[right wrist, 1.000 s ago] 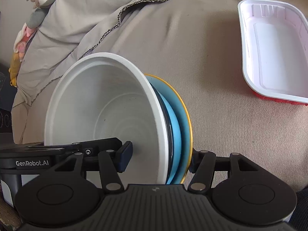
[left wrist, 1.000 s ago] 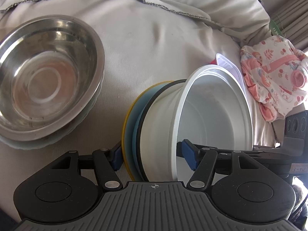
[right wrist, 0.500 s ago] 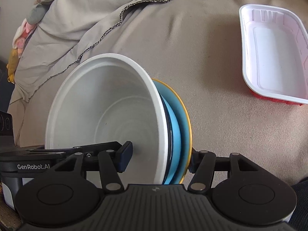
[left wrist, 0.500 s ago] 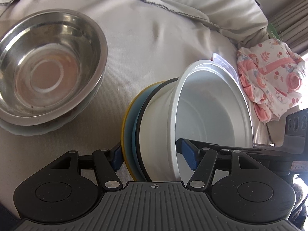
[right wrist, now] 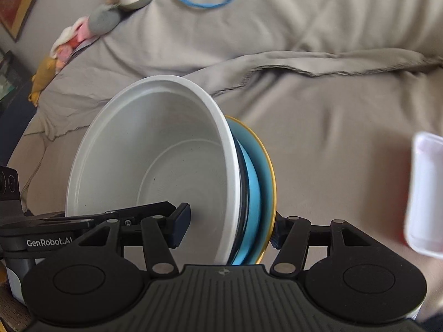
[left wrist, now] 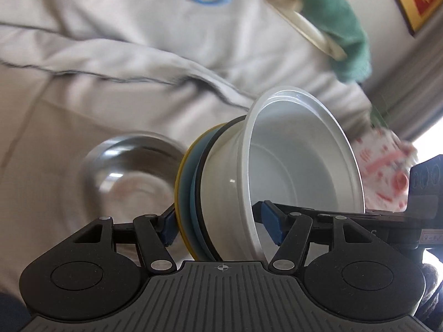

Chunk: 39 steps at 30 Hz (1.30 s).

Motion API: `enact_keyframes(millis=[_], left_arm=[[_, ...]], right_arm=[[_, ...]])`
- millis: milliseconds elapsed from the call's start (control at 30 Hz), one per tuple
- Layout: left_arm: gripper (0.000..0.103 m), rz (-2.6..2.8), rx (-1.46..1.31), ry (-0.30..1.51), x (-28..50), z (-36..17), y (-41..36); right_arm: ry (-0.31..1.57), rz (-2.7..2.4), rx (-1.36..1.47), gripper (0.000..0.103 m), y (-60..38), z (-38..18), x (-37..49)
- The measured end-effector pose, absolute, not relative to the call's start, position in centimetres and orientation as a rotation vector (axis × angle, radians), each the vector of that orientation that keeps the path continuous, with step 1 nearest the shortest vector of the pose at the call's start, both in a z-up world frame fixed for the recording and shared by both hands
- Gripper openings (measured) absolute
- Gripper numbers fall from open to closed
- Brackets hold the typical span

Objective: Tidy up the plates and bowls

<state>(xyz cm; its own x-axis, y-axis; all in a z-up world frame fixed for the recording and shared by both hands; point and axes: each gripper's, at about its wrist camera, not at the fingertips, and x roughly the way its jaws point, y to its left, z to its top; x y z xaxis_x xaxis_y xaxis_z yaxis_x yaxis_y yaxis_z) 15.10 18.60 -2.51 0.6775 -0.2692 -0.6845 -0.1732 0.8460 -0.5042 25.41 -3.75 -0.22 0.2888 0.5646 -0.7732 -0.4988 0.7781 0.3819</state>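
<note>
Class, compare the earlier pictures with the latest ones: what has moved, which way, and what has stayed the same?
Both grippers have lifted the stack off the blanket: the steel bowl and the white tray now sit lower and look smaller, and the background is blurred. Unchanged: the left gripper and right gripper each still clamp the white bowl, blue plate and yellow plate together, on edge.

White bowl [left wrist: 290, 166] nests in black, blue and yellow plates [right wrist: 263, 182]. Steel bowl [left wrist: 130, 171] is silver. Bedsheet [right wrist: 332, 110] beige, cloth [left wrist: 384, 177] white with pink print, tray [right wrist: 426, 196] white.
</note>
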Motion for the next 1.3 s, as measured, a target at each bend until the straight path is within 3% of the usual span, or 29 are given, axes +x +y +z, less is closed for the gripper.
enact_keyframes(millis=[333, 467, 667, 800, 933, 1033, 1133, 1200, 1267, 1300], left_arm=[[0.065, 0.109, -0.674, 0.822, 14.2, -7.1, 26.0], [0.064, 0.084, -0.658, 0.731, 13.1, -5.7, 26.7], [0.058, 0.078, -0.709, 0.693, 12.3, -5.4, 27.8], [0.051, 0.091, -0.737, 0.713, 12.0, -5.9, 28.2], [0.052, 0.092, -0.722, 0.761, 13.1, -7.0, 27.8], [0.062, 0.089, -0.734, 0.765, 14.2, -8.3, 27.4], [0.058, 0.053, -0.767, 0.733, 14.3, -8.2, 27.2], [0.050, 0.045, -0.751, 0.713, 13.8, -7.6, 27.0], [0.035, 0.044, -0.725, 0.672, 13.1, -6.6, 27.0], [0.035, 0.052, -0.715, 0.668, 12.9, -6.3, 26.9]], right_arm=[[1.267, 0.695, -0.041, 0.059, 6.8, -7.2, 28.3], [1.228, 0.671, -0.066, 0.059, 6.6, -6.2, 28.3], [0.998, 0.625, -0.224, 0.062, 7.6, -2.6, 25.8], [1.064, 0.613, -0.182, 0.064, 7.8, -4.5, 25.7], [1.135, 0.597, -0.114, 0.065, 7.6, -5.9, 25.9], [1.114, 0.600, -0.113, 0.065, 7.4, -4.7, 25.6], [1.079, 0.594, -0.135, 0.061, 6.6, -4.1, 25.3], [1.021, 0.576, -0.118, 0.061, 5.8, -3.5, 25.3], [0.924, 0.531, -0.152, 0.061, 5.4, -3.1, 24.7], [0.906, 0.525, -0.168, 0.061, 5.5, -3.2, 24.6]])
